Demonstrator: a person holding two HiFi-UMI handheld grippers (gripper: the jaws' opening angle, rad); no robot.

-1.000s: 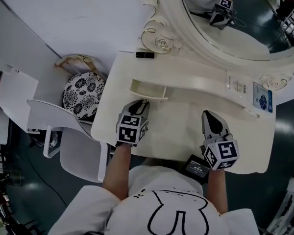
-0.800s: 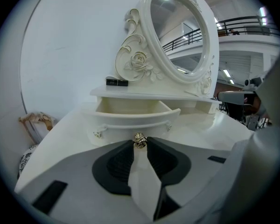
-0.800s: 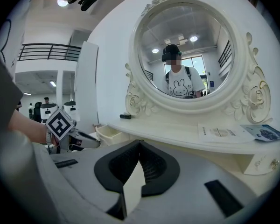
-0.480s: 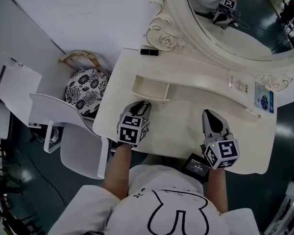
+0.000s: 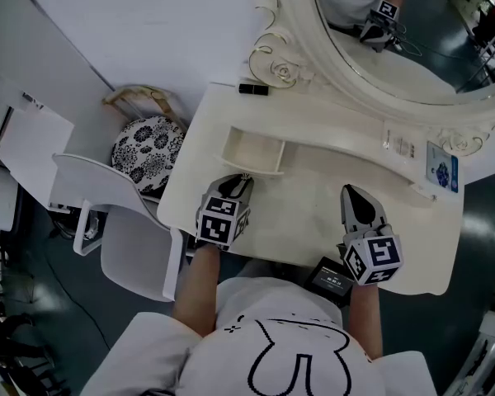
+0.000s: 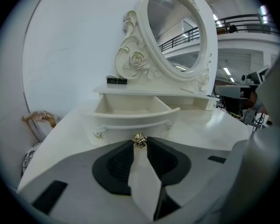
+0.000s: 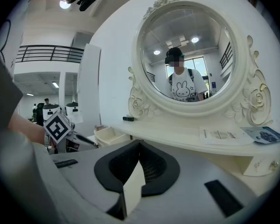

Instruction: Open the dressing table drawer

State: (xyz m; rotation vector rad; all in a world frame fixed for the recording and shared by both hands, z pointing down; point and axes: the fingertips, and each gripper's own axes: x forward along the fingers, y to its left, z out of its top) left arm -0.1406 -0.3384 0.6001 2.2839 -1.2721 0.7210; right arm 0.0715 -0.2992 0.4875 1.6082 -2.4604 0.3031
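Observation:
The cream dressing table (image 5: 313, 213) has a small drawer (image 5: 252, 153) at its left, standing pulled out, with nothing visible in it. In the left gripper view the drawer (image 6: 130, 107) shows its curved front and a gold knob (image 6: 139, 140). My left gripper (image 6: 139, 144) is shut on that knob, the tips pinching it from both sides. In the head view the left gripper (image 5: 242, 178) touches the drawer front. My right gripper (image 5: 351, 192) hovers over the tabletop to the right, shut and holding nothing. From the right gripper view its tips (image 7: 139, 145) meet.
An oval mirror in an ornate frame (image 5: 280, 68) stands at the back. A small black object (image 5: 253, 89) lies on the shelf beside it, and leaflets (image 5: 441, 170) lie at the right. A black device (image 5: 330, 280) sits at the front edge. A white chair (image 5: 107, 213) stands left.

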